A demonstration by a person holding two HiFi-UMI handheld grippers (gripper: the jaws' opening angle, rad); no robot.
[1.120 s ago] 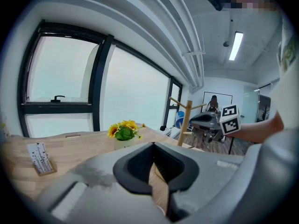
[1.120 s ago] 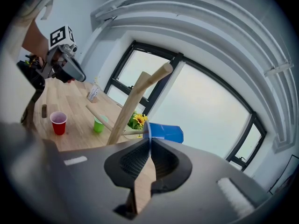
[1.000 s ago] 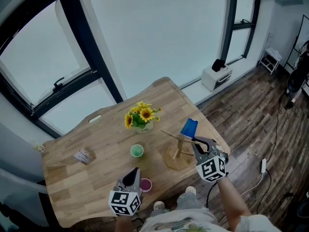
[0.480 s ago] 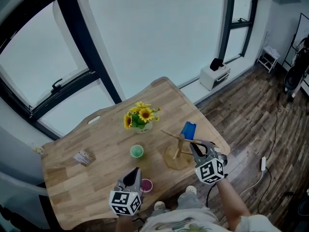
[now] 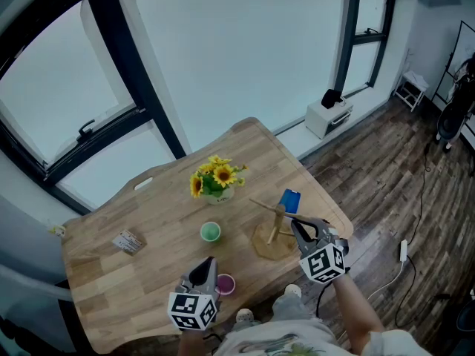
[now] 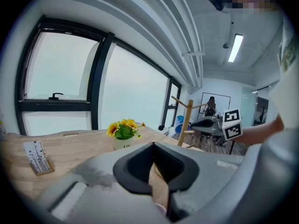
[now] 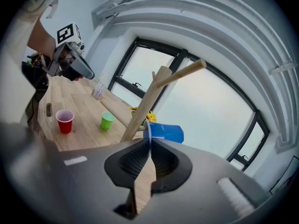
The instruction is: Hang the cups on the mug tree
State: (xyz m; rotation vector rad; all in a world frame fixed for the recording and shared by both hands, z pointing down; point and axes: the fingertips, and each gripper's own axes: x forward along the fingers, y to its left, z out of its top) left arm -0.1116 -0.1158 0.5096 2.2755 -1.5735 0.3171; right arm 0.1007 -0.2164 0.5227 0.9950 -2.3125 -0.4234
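Nearest the person, the left claw (image 6: 153, 146) is hovering over the worktop's (image 5: 148, 213) near edge, to the near left of the mug tree (image 5: 273, 228). Its jaws are pressing together with nothing between them. The red cup (image 5: 224, 283) is standing upright just beside it, on the side towards the tree. The right claw (image 7: 149, 141) is reaching in from the tree's near right and pinching the rim of the blue cup (image 7: 167, 132). That cup is lying sideways in the air, just beside the trunk; whether a peg is entering it cannot be told. The green cup (image 5: 211, 232) is standing upright left of the tree's base. Beyond the tree and to its left a pot of sunflowers (image 5: 215, 178) is sitting, and a small card stand (image 5: 128, 240) is resting well to the tree's left.
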